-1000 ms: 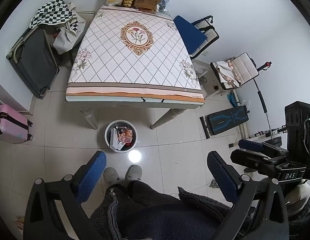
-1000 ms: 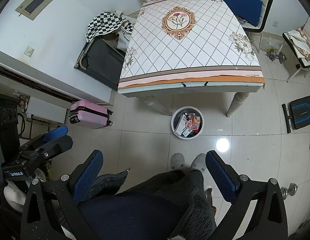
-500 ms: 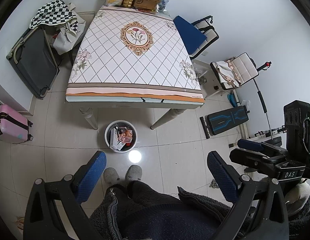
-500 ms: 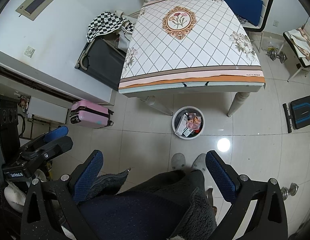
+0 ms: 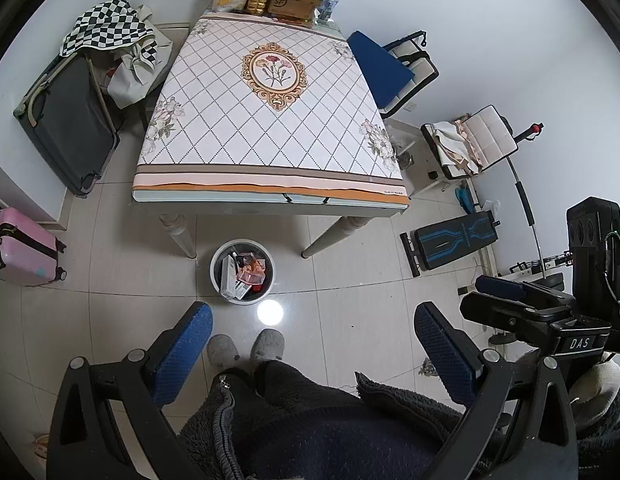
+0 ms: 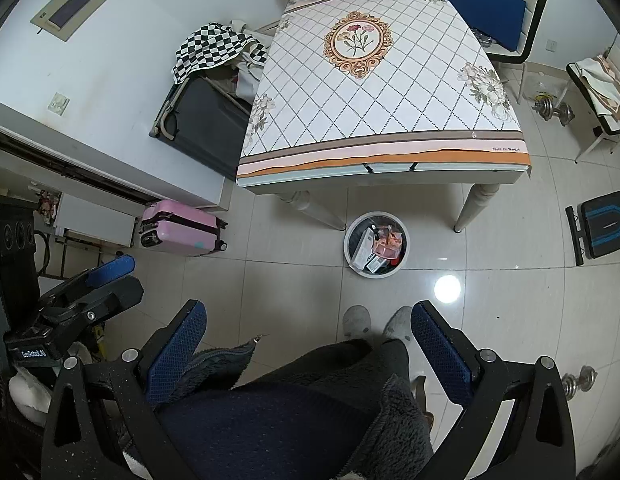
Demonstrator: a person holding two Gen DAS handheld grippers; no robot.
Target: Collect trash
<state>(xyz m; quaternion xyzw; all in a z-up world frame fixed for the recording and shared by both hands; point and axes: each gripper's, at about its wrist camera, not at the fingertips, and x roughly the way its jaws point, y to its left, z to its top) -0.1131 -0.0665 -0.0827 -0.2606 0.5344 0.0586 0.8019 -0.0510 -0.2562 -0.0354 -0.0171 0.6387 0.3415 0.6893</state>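
White-rimmed trash bin [image 5: 242, 271], holding boxes and wrappers, stands on floor tile before your slippers [image 5: 245, 348], just past the desk [image 5: 269, 184] edge. Left hand-held gripper [image 5: 310, 356] and right hand-held gripper [image 6: 307, 354]: jaws apart, empty. Collection looks finished or unstarted; open floor surrounds the bin, desk legs flanking.

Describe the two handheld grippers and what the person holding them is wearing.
Each gripper, left and right, has a black frame with silver bolts and blue textured finger pads. The right gripper's body reads "DAS". The person wears a dark fleece jacket with a zip, and grey slippers.
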